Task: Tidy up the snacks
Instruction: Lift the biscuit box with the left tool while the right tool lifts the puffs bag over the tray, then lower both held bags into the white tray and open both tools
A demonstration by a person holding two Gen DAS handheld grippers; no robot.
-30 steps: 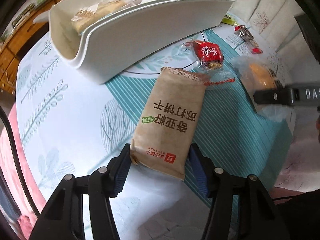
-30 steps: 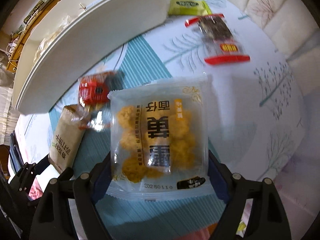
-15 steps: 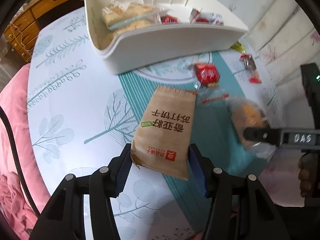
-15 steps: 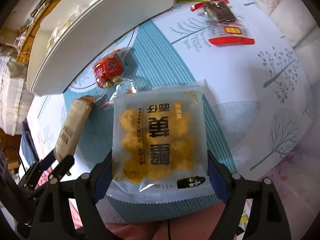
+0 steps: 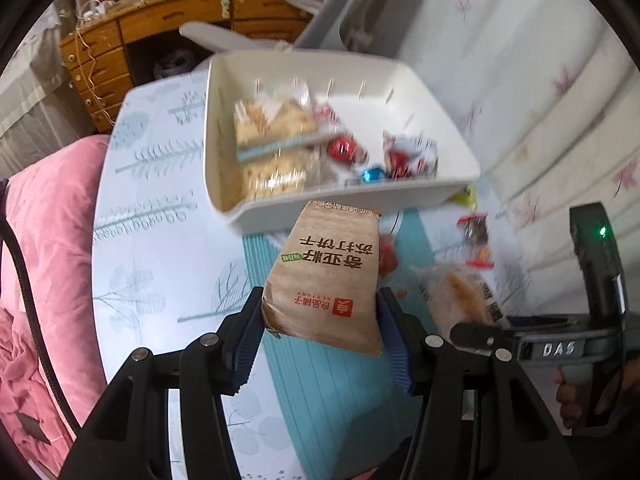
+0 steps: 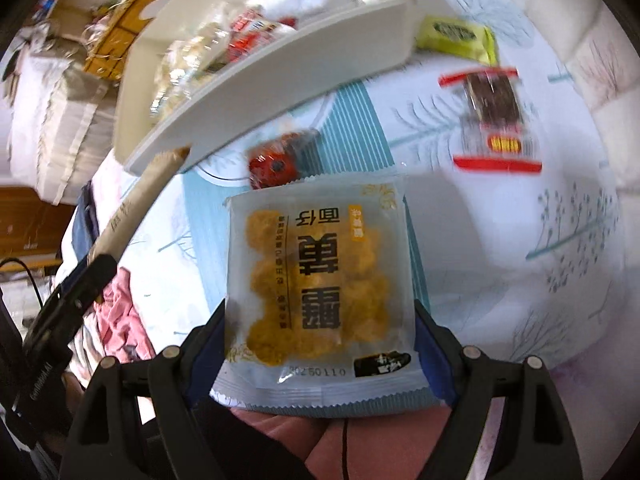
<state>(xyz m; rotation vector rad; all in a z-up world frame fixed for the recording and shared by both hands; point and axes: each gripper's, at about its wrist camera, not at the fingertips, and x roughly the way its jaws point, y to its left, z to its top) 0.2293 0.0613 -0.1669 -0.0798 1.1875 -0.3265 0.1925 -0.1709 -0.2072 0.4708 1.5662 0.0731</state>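
My left gripper (image 5: 322,330) holds a brown paper cracker packet (image 5: 328,276) above the surface (image 5: 160,240), blue fingers (image 5: 248,344) pressed on its two long edges; the packet's lower end is cut off behind the fingers and its top edge overlaps the white bin (image 5: 436,196). My right gripper (image 6: 320,348) stands wide, clamped on a clear pouch of golden puffed pieces (image 6: 320,280), the pouch's crimped bottom edge hanging below the fingers (image 6: 432,352). The bin sits on the leaf-printed cloth, its contents blurred: pale wafer packs to the left, small red and blue wrapped sweets (image 5: 372,174) to the right. Loose on the surface lie a red round sweet (image 6: 276,164), half hidden behind the pouch, a dark bar in a red-ended wrapper (image 6: 494,120), smeared by motion, and a yellow-green packet (image 6: 456,36) tucked against the bin's corner. Seen from the left wrist, the right gripper's body partly covers its pouch.
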